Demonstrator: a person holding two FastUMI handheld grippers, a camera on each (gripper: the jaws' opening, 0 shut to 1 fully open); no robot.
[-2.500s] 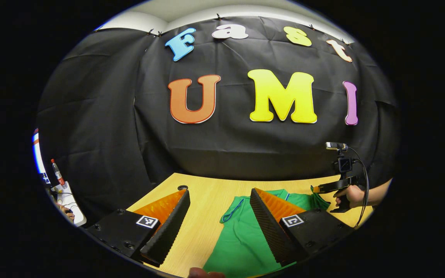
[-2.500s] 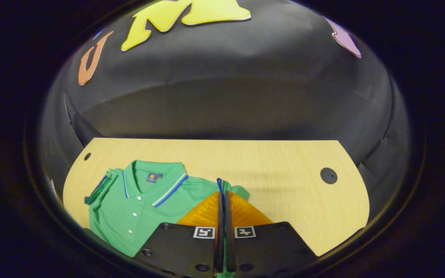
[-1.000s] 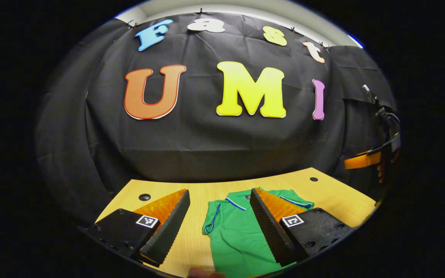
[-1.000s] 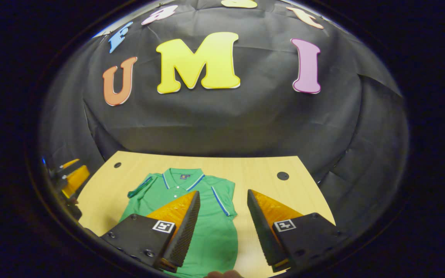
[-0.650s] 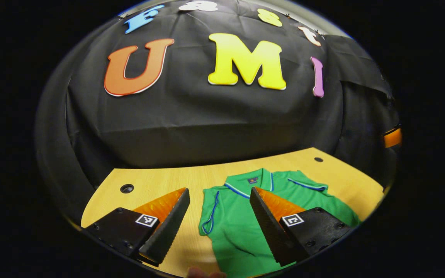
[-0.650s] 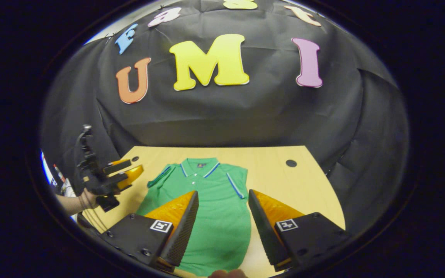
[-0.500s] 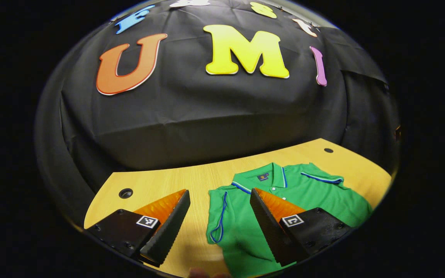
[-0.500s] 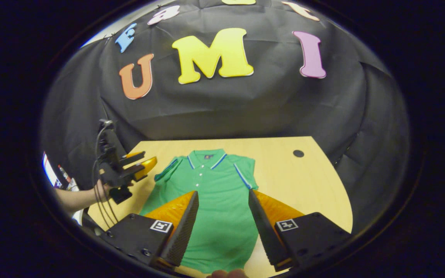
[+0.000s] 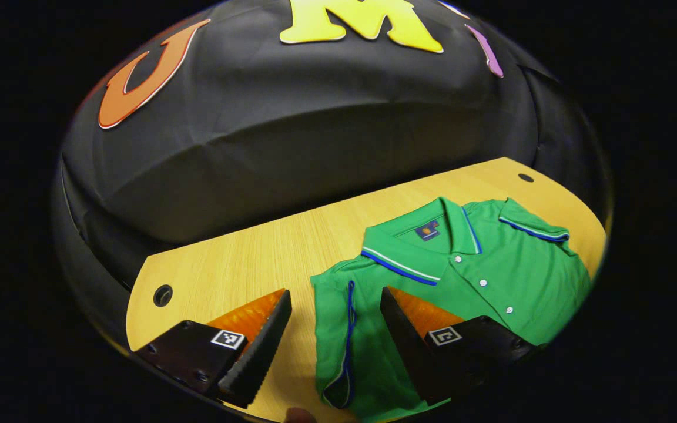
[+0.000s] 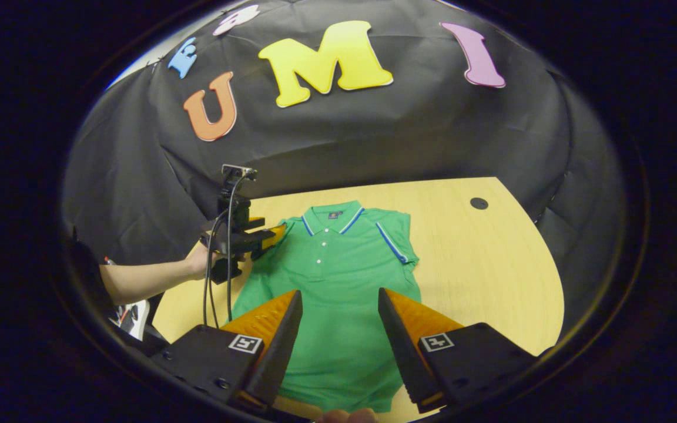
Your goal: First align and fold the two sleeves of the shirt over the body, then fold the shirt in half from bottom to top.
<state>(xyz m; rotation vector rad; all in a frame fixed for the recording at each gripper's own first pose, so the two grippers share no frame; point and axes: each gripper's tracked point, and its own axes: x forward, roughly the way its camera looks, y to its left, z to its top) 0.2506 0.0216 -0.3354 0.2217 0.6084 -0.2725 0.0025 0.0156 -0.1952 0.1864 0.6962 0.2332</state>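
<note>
Shirt [image 9: 462, 276] beneath spread left claw [image 9: 335, 305]; flat.

shirt [image 10: 338, 294]: green polo, blue-white trim, flat, face up on table [image 10: 491, 264]
collar [image 10: 332, 214]: toward the wall
sleeves: folded in

Light wood table [image 9: 244, 258] w/ rounded corners, pale grain running front to back. Two dark round cable holes in the top: one near the left corner [image 9: 163, 295], one at the far right corner [image 9: 525, 177]; the right one also seen in the right gripper view [image 10: 479, 203]. Black cloth wall [image 9: 291, 129] hangs behind the table, creased, its lower edge dropping behind the table's far edge. At the left edge of the right gripper view, low down, a small white object [image 10: 133, 314], too small to ID.
</note>
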